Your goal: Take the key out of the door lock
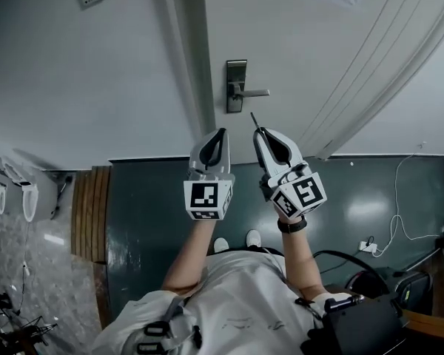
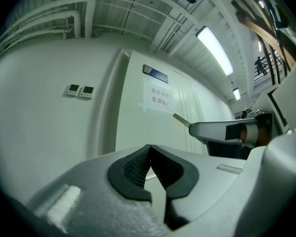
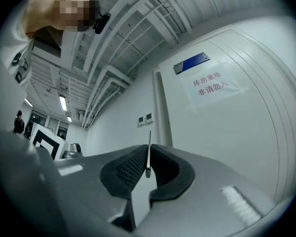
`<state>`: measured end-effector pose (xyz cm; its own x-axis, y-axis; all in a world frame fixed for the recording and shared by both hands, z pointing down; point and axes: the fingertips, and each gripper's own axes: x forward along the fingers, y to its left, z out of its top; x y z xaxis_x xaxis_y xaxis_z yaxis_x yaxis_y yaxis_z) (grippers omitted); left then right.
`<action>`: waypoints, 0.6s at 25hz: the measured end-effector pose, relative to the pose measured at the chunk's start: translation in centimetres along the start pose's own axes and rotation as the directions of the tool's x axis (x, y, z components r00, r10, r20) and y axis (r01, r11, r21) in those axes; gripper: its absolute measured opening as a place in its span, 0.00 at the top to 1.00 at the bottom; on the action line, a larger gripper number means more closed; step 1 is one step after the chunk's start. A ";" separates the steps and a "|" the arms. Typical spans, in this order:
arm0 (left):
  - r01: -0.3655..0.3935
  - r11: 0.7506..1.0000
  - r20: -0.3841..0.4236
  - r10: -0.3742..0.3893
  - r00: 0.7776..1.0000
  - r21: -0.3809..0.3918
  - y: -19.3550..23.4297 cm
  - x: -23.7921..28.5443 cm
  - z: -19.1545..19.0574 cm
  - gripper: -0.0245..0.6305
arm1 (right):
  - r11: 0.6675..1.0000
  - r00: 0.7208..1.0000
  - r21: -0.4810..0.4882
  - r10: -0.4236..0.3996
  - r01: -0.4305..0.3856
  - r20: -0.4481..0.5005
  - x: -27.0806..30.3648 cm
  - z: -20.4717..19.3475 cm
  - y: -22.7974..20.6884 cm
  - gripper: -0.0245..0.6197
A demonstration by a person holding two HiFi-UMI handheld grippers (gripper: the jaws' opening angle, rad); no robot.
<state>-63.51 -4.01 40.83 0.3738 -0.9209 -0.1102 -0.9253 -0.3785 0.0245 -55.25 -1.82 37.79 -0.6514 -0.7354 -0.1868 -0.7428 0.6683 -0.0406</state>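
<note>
While the key point(image 1: 255, 121) sits pinched between the pads of the right gripper point(image 1: 260, 132), it is clear of the door lock point(image 1: 236, 86), hanging in the air below the lock's lever handle point(image 1: 254, 92) and touching neither. In the head view its thin blade runs on from the gripper's tips along the line of the jaws, its free end aimed up the frame and a little left, toward the white door point(image 1: 303, 43). In the right gripper view the key point(image 3: 148, 154) is seen edge-on, a narrow upright strip clamped between the two ribbed pads, with its tip rising past them toward the wall beside the door. From the left gripper view the blade point(image 2: 180, 119) juts up and left out of the right gripper's tip, in front of the paper notice point(image 2: 157, 98) on the door. The left gripper point(image 1: 221, 133) is held just beside the right one, pointing the same way, its jaws pressed together with nothing between them.
</note>
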 end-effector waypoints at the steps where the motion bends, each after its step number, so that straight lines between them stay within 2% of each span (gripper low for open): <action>1: 0.004 1.000 0.004 -0.004 1.000 -0.002 -0.2 0.1 0.3 0.96 | 1.000 1.000 -0.008 0.007 -0.007 -0.001 0.0 0.2 -0.1 0.92; 7: -0.007 1.000 -0.031 0.008 1.000 0.011 -1.2 0.9 -0.6 0.96 | 0.999 1.000 0.052 0.011 -0.011 0.002 -0.6 -0.5 -1.9 0.92; 15: -0.014 1.000 -0.021 0.014 1.000 0.012 -3.7 2.3 -0.2 0.96 | 0.998 1.000 0.068 -0.007 0.007 0.003 -1.6 0.0 -5.2 0.92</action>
<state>-59.23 -4.79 40.72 0.3620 -0.9279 -0.0892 -0.9311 -0.3646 0.0141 -50.34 -4.14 38.29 -0.6458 -0.7396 -0.1895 -0.7350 0.6694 -0.1083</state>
